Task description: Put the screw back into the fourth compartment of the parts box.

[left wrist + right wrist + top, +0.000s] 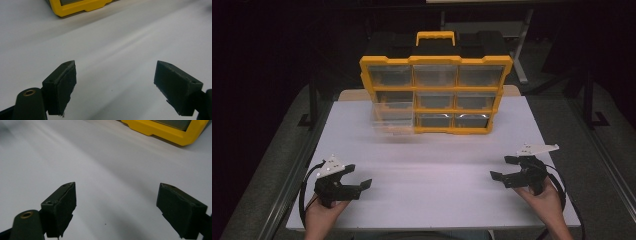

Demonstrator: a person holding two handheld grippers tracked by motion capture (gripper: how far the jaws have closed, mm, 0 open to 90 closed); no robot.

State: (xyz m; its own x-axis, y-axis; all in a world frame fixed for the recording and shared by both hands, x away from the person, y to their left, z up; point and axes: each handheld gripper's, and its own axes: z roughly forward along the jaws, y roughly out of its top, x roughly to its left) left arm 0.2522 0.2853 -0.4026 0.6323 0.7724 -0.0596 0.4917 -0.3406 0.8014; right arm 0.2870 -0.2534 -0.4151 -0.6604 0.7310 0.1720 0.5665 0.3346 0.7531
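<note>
Both the left gripper and right gripper rest with jaws apart, empty; next, probably reaching for the organiser's protruding bottom-left drawer.

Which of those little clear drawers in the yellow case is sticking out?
The bottom-left drawer of the yellow organizer. It juts out toward the table's front; the other eight sit flush.

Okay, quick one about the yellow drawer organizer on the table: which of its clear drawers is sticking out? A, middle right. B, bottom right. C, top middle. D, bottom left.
D: in the high view the bottom-left clear drawer juts out of the yellow organizer over the table, while the other drawers sit flush in their frame.
</note>
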